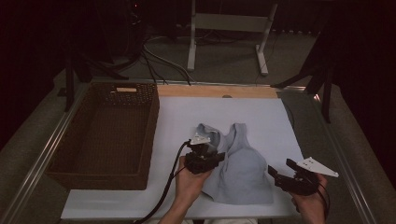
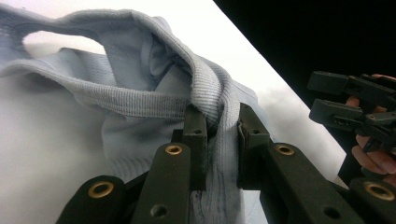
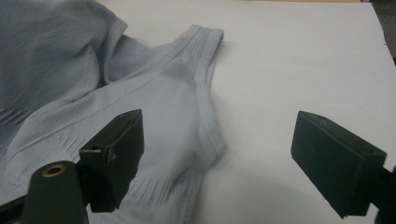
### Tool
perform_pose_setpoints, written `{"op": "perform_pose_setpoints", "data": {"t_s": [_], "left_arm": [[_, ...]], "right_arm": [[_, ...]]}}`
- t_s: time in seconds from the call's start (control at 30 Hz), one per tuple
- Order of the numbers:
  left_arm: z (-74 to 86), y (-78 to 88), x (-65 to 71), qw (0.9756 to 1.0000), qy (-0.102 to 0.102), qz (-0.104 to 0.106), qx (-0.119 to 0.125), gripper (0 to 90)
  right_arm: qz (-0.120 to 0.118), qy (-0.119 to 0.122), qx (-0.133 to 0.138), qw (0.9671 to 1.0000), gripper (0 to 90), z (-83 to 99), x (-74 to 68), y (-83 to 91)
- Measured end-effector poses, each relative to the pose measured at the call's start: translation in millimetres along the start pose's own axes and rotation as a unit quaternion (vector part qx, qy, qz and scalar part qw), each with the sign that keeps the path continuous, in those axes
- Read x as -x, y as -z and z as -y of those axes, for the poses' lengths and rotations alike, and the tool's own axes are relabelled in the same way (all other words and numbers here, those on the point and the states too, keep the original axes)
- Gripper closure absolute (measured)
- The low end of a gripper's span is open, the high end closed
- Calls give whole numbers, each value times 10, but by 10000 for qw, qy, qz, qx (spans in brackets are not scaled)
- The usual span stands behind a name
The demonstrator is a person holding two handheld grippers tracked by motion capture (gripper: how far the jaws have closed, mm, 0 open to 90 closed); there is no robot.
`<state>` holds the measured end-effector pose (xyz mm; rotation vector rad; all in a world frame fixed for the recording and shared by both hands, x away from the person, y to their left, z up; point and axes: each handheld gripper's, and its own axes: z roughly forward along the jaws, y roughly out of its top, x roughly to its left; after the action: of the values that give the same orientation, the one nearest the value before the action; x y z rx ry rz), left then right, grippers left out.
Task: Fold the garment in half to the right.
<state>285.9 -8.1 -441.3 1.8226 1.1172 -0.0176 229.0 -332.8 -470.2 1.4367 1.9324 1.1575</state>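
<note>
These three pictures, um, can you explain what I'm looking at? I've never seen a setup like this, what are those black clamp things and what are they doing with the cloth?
A person sits at a table and holds a hand-operated clamp in each hand, called a gripper. The high view looks down from above. The other two pictures come from small cameras riding on each gripper, looking along its black jaws.

On the white sheet lies a light blue sleeveless top, with a brown wicker basket to its left.

The left gripper is shut on the top's ribbed edge. The right gripper has its jaws open, holding nothing, beside the top's other side.
</note>
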Motion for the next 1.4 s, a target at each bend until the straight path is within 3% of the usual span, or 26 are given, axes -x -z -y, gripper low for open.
{"op": "perform_pose_setpoints", "data": {"t_s": [0.53,1.03,1.2,1.4], "left_arm": [[-77,-325,225,9995,-111,240,-185,796],[-38,-602,422,9977,-253,452,-426,795],[-11,-652,419,9973,-290,442,-505,791],[-5,-668,399,9964,-328,588,-521,744]], "right_arm": [[46,32,2,10000,176,2,-4,4],[79,6,81,9999,176,-4,8,20],[89,-1,92,9999,176,-3,13,28],[64,19,92,9999,176,-4,0,23]]}}
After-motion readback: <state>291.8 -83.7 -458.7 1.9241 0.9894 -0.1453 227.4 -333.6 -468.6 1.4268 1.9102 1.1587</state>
